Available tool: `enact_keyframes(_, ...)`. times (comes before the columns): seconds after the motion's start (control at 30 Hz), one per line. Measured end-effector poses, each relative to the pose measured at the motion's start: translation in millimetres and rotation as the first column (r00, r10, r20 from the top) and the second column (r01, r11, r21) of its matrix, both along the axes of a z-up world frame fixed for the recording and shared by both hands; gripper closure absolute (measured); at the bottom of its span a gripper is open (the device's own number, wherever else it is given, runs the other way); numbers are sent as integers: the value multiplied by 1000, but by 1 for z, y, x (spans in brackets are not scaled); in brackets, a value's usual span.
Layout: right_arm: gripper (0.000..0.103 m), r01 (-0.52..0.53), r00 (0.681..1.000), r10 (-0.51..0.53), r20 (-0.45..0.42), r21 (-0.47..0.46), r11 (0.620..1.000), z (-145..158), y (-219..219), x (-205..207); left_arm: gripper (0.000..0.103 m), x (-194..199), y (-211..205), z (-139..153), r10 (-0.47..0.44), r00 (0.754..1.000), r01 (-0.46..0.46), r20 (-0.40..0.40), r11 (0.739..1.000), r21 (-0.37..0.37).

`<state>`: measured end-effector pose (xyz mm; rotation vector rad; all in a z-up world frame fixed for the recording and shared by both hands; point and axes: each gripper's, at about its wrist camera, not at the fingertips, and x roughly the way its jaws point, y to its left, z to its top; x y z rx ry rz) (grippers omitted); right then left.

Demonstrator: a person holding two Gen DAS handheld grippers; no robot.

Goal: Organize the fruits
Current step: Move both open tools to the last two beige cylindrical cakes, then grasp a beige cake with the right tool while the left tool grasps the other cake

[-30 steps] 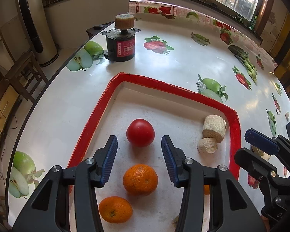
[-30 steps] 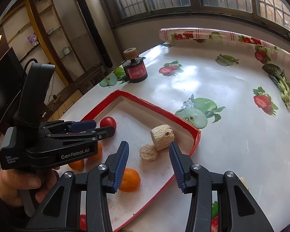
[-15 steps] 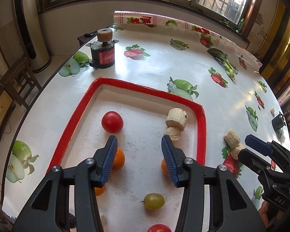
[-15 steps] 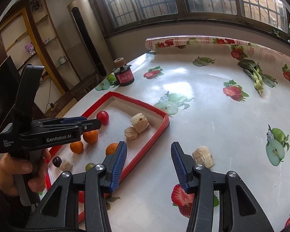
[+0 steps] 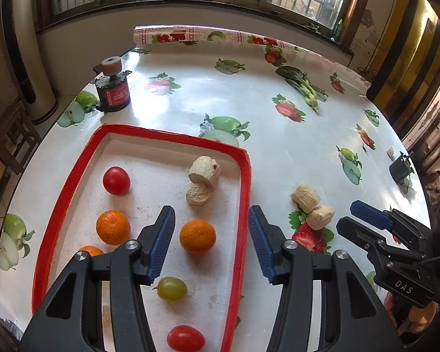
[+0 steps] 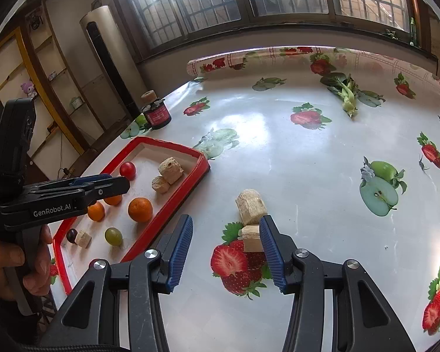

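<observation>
Two corn pieces (image 6: 250, 205) lie seemingly just beyond the right gripper's (image 6: 226, 242) fingers.

One red tray (image 5: 243, 193) lies on the tabletop (image 5: 278, 152). Inside the tray are three oranges (image 5: 197, 235), two red tomatoes (image 5: 116, 180), one green grape (image 5: 172, 288), one dark grape (image 6: 71, 235) and three pale cork-like chunks (image 5: 204, 170). Just beside the tray, on the tabletop, lie two more pale chunks (image 5: 305, 196). Beyond the tray's far corner stands one small black motor (image 5: 114, 94).
</observation>
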<state>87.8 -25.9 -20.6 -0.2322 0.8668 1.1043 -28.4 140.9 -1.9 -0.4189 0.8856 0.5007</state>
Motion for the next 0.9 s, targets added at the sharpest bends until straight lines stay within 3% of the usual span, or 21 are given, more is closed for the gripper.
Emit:
enact_keyframes(0.37, 54, 42, 999, -42, -1, -50, 998, -23, -13, 14, 46, 15, -23, 1, -55, 998, 55, 7, 999, -3)
enact_keyframes(0.63, 54, 16, 1000, -17, -16, -85, 996, -42, 4, 21, 46, 36, -37, -7, -99, 995, 99, -16, 995, -9)
enact_keyframes(0.67, 55, 12, 1000, -13, -14, -90, 996, -45, 6, 21, 46, 40, -39, -8, -104, 994, 104, -20, 994, -10)
enact_keyframes(0.73, 71, 2, 1000, -4, -22, -100, 995, -49, 9, 23, 46, 47, -43, -11, -117, 993, 117, -29, 993, -14)
enact_keyframes(0.9, 72, 42, 999, -44, -27, -76, 996, -44, -15, 29, 46, 71, -57, -23, -165, 985, 163, -51, 986, -28)
